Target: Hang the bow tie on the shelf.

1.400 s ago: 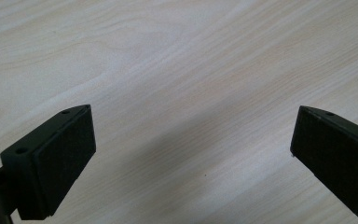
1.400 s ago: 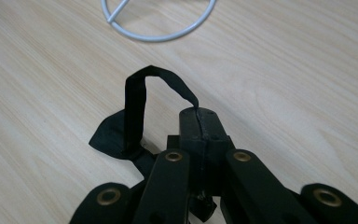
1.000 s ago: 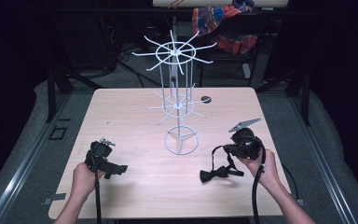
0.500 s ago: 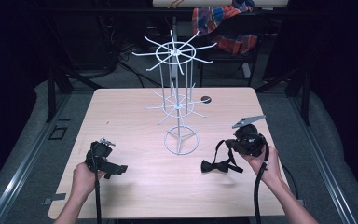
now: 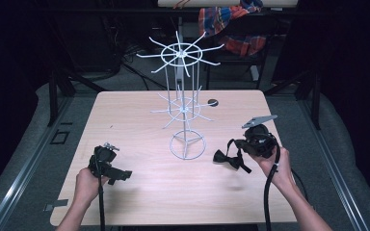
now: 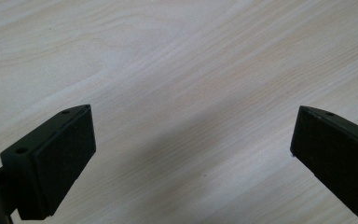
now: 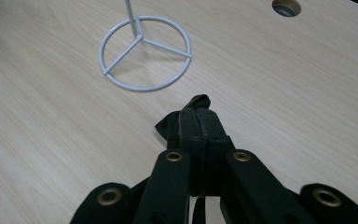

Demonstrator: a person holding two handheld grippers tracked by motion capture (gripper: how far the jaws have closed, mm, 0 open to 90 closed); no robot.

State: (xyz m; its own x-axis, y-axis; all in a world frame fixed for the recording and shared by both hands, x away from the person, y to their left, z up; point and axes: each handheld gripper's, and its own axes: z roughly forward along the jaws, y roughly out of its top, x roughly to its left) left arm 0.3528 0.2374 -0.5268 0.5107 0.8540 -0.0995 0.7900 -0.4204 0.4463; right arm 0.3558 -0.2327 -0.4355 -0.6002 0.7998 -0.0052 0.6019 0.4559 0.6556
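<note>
Your right gripper has its jaws pressed together on a black bow tie, which hangs just above the table, to the right of the white wire rack and near its ring base. In the right gripper view, the right gripper shows the jaws closed flat on the folded black fabric of the bow tie, with the ring base beyond the tips and the table's cable hole farther off, past the base.

Your left gripper rests low over the table, well to the left of the rack and nearer the front edge. In the left gripper view, your left gripper has its jaws spread wide, with bare wood between them and nothing touching either pad.

Between the ring base and the front edge the tabletop is bare wood. The rack's upper spokes and lower spokes reach outward on every side of the post. Behind the rack, off the table, plaid cloth hangs in the dark background.
</note>
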